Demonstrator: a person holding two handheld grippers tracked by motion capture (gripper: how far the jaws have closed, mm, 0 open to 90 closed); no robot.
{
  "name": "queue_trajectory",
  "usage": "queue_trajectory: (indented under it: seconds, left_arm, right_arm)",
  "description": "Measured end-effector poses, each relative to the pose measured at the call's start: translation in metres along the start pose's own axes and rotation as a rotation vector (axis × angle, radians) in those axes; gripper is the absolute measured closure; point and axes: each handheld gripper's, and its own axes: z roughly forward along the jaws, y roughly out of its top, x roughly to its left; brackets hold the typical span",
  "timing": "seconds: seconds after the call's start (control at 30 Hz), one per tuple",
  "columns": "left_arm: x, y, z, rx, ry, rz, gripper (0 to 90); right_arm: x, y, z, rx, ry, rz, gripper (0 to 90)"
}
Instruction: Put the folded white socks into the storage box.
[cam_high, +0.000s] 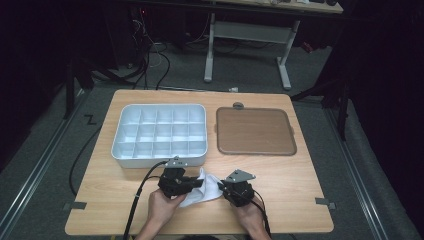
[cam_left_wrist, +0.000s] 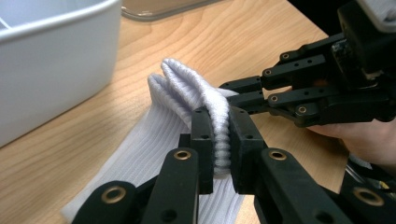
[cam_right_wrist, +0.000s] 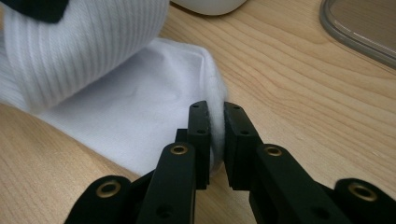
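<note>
On wooden table (cam_high: 295, 175) (dark room), both claws (cam_high: 197, 184) (cam_high: 223, 189) grasp a white sock (cam_high: 207, 189).

Black fingers (cam_left_wrist: 203, 140), brass-coloured rivets, grey three-cornered plates, black cables, seemingly sleeveless forearms

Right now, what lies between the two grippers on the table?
A white sock spans the stretch: the left gripper is clamped on its ribbed cuff, the right gripper on its other edge. The high view shows this best.
</note>
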Motion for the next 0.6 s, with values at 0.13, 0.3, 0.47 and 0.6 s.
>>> queue_trajectory:
  seconds: [0.13,0.3,0.47,0.6]
  left_arm:
    - [-0.002,-0.002,0.005,0.013,0.002,0.009,82.4]
    - [-0.003,-0.005,0.009,0.023,0.008,0.02,82.3]
    - [-0.004,-0.006,0.012,0.021,0.007,0.02,82.1]
    - [-0.004,-0.007,0.016,0.032,0.011,0.028,82.0]
  right_arm:
    - [0.001,0.001,0.001,-0.004,0.007,-0.002,82.8]
    - [0.005,0.001,0.001,-0.005,0.008,-0.004,82.8]
    - [0.005,0.001,0.001,-0.005,0.012,-0.003,82.7]
    - [0.005,0.001,0.001,-0.003,0.014,0.001,82.7]
